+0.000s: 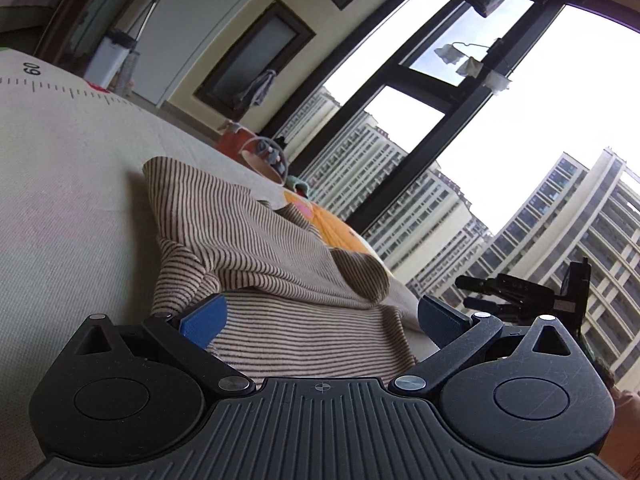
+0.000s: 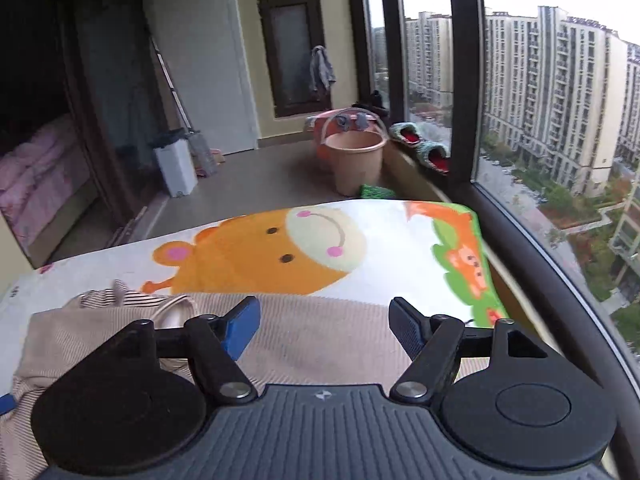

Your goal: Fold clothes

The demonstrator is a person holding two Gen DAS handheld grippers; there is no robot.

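A beige garment with thin dark stripes [image 1: 248,248] lies partly folded on the cloth-covered table. It also shows in the right wrist view [image 2: 320,340]. My left gripper [image 1: 320,316] is open, low over the garment's near edge, with cloth between its blue fingers and nothing gripped. My right gripper [image 2: 324,328] is open just above the garment's flat part, holding nothing. The right gripper also shows in the left wrist view [image 1: 520,296], at the right beyond the garment.
The table is covered by a cartoon bear cloth [image 2: 280,248] with a ruler print [image 1: 60,88]. Its far edge drops to the floor. A pink bucket [image 2: 354,156], a white bin [image 2: 176,164] and slippers on the window sill [image 2: 420,144] lie beyond. The window frame [image 2: 464,80] is at the right.
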